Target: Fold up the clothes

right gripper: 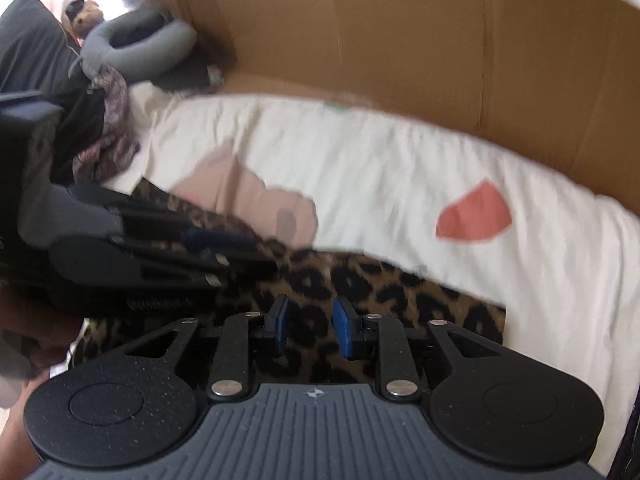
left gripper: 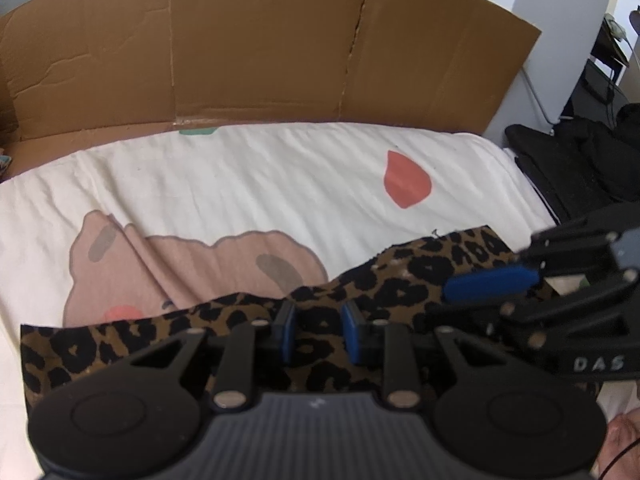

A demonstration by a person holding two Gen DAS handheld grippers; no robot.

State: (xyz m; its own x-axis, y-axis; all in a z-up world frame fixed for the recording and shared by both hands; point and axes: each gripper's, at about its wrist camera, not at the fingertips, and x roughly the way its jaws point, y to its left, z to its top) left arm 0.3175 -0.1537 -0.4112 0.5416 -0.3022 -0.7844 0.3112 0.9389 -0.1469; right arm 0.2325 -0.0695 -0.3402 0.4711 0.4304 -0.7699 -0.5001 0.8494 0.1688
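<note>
One leopard-print cloth (left gripper: 248,320) lies as a long, narrow band across the near edge of the bed (left gripper: 280,168). Both the left gripper (left gripper: 318,332) and the right gripper (right gripper: 307,330) hover over it, fingers apart, holding nothing. Whether it is half-folded or needs more folds, I cannot tell.

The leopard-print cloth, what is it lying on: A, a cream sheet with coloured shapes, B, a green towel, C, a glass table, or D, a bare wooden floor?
A: the leopard-print cloth lies spread on a cream sheet printed with pink and red shapes, in front of cardboard.
</note>
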